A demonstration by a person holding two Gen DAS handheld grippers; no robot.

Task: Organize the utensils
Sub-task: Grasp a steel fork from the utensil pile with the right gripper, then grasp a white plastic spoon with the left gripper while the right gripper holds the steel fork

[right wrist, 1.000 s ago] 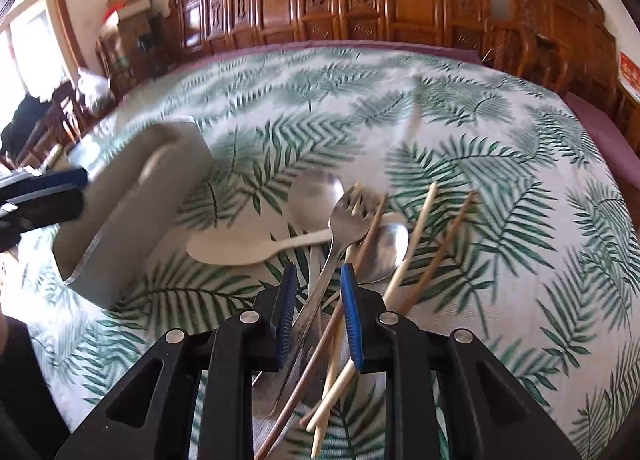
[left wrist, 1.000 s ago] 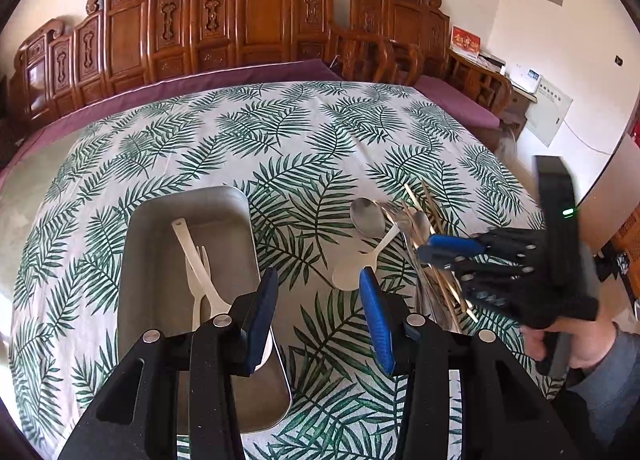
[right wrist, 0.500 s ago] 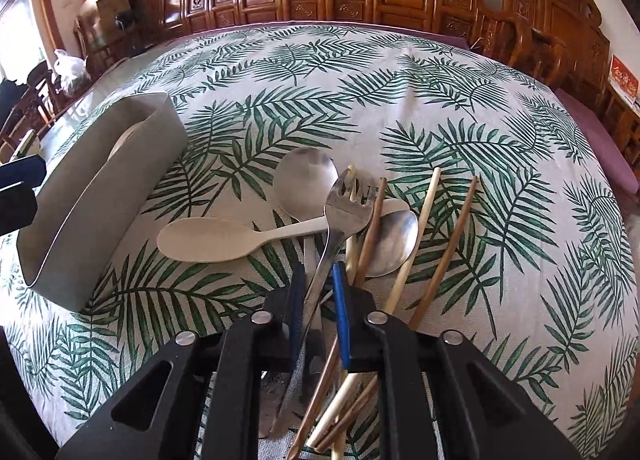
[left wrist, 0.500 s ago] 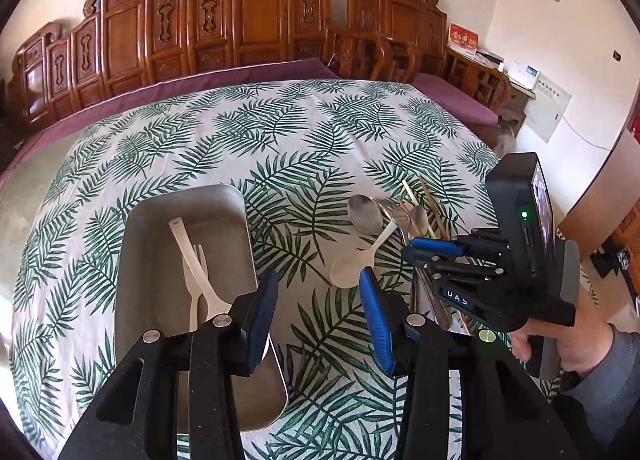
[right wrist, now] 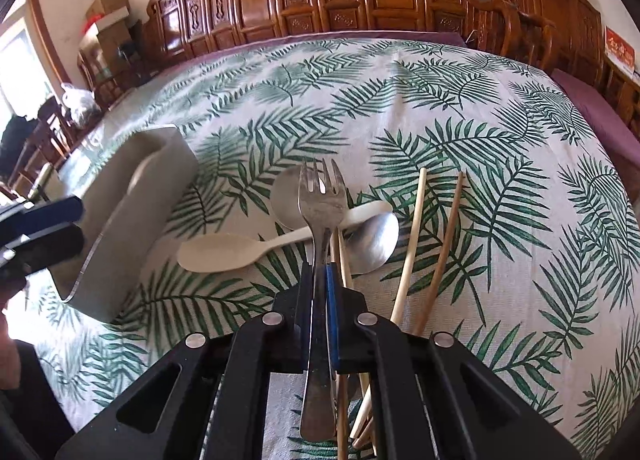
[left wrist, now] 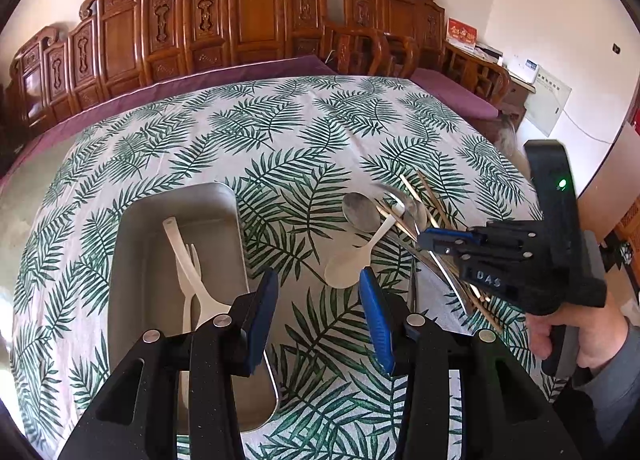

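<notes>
My right gripper (right wrist: 320, 284) is shut on a metal fork (right wrist: 322, 200) and holds it lifted above the pile, tines pointing away; this gripper also shows in the left wrist view (left wrist: 426, 238). Below it lie a white plastic spoon (right wrist: 224, 252), two metal spoons (right wrist: 376, 236) and several wooden chopsticks (right wrist: 412, 244). My left gripper (left wrist: 316, 308) is open and empty above the cloth, next to the grey metal tray (left wrist: 136, 220). The tray holds a white plastic spoon (left wrist: 180, 248) and a white plastic fork (left wrist: 194, 260).
The table carries a palm-leaf cloth (left wrist: 280, 128). Carved wooden chairs (left wrist: 240, 20) line the far side. The tray's wall (right wrist: 132, 220) stands left of the pile in the right wrist view. A person's hand (left wrist: 576, 336) holds the right gripper.
My right gripper has closed on the metal fork and lifted it off the pile. My left gripper has stayed open and nearly still.
</notes>
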